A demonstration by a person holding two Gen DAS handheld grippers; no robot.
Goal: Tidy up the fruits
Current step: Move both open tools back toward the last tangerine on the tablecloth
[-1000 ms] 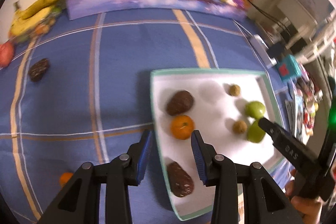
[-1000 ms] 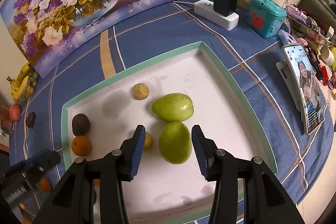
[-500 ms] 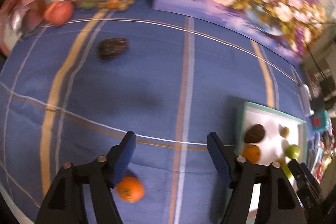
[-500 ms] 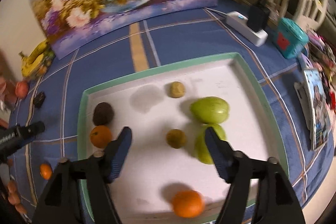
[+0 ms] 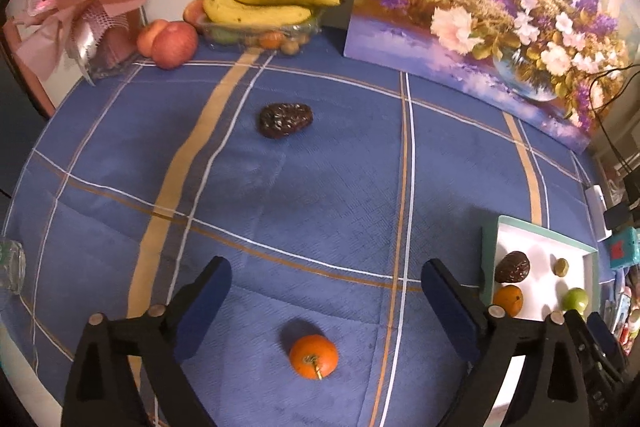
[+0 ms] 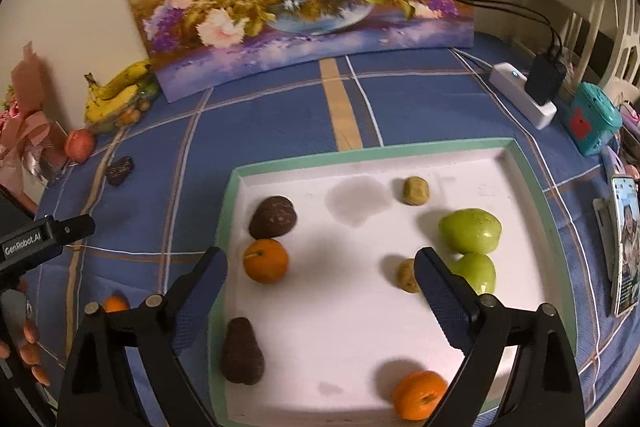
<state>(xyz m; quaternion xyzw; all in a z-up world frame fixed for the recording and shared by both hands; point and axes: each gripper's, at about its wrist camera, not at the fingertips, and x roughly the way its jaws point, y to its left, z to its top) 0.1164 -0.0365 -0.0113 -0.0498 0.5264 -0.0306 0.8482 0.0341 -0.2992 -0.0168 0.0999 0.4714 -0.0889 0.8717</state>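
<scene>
In the left wrist view, the left gripper (image 5: 326,293) hangs over a blue plaid tablecloth (image 5: 340,167), its two blue-padded fingers spread wide and holding nothing. A small orange (image 5: 313,356) lies on the cloth between the fingers, touching neither. A dark wrinkled fruit (image 5: 285,119) sits alone toward the far side of the table. At the far edge, against the wall, a bunch of bananas (image 5: 264,5) rests on a clear container, with a red apple (image 5: 174,44) just beside it and a pink wrapped bouquet (image 5: 80,7) at the far left corner. A flower painting (image 5: 500,11) leans along the far edge. A white tray (image 5: 490,247) with a green rim shows at the right edge. In the right wrist view, the right gripper (image 6: 320,281) hovers over that tray (image 6: 360,327), its fingers also wide apart and empty. The tray holds two green fruits (image 6: 470,231) touching each other near its right side, two small tan fruits (image 6: 416,190), an orange (image 6: 266,261) touching a dark round fruit (image 6: 273,217) near the left rim, a dark pear-shaped fruit (image 6: 241,353) at the near left corner, and another orange (image 6: 418,394) by the near rim. A power strip (image 6: 520,99) and a teal box (image 6: 592,117) sit near the table's right edge.
</scene>
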